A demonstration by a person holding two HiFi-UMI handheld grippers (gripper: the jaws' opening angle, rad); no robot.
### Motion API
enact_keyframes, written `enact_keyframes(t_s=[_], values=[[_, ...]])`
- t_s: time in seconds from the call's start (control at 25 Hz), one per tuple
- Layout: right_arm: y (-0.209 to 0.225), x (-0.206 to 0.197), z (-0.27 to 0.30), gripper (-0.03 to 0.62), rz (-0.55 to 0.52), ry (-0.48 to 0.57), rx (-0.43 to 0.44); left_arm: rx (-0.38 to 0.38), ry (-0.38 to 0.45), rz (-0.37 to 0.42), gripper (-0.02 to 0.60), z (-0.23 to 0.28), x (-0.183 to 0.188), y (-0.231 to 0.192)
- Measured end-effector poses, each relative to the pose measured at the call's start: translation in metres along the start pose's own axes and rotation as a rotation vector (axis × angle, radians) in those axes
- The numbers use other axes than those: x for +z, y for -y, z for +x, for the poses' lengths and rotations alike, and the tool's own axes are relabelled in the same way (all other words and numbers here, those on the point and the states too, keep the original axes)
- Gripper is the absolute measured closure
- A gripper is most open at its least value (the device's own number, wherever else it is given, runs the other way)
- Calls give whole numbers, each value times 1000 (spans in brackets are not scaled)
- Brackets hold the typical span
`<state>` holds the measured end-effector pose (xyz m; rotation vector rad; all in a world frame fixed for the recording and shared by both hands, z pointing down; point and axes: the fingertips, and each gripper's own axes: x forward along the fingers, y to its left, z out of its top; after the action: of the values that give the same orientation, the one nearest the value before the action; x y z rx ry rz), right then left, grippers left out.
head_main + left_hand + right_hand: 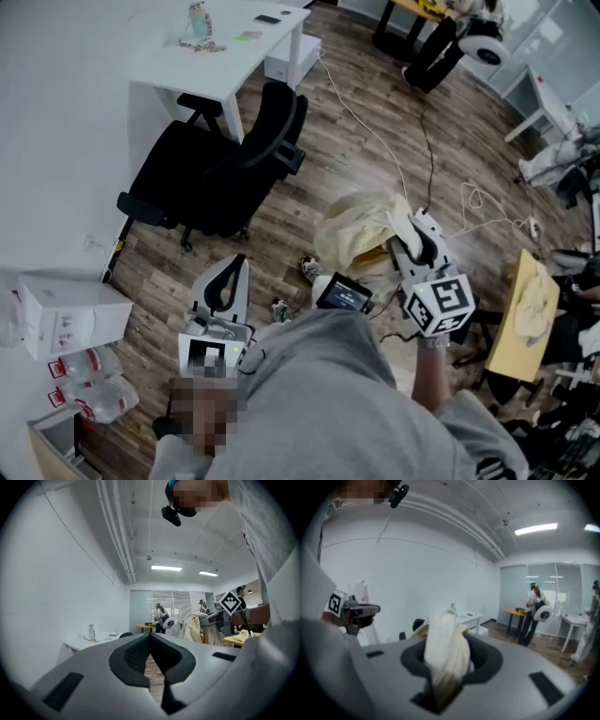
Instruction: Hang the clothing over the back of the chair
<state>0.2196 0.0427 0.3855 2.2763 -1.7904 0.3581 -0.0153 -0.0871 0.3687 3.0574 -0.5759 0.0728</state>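
Wood-plank floor [347, 178], white desk [225, 52] by the wall, black chair [230, 169] beside it. Right gripper [415, 232] pinches the cream clothing [361, 232], which hangs bunched right of the chair, well apart from it. Left gripper [234, 270] is pressed together and empty (pads meet in its own view). Only the head view shows the floor cables [366, 125]. The gripper views add a glass partition [543, 588].

Wood floor [281, 220], white desk [234, 66], white walls [417, 573]

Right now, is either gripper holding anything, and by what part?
Right gripper is clamped on a bunched fold of the garment; which part of it cannot be told. Left gripper holds nothing, jaws together.
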Motion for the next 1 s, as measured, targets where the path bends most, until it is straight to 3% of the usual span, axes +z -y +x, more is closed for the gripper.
enact_keyframes(t_s=[0.6,1.0], values=[[11,67,73,453,-96,46,137,104,9,-19,557,38,7,-24],[9,122,110,451,-172,119,185,119,15,-27,557,61,8,-35]])
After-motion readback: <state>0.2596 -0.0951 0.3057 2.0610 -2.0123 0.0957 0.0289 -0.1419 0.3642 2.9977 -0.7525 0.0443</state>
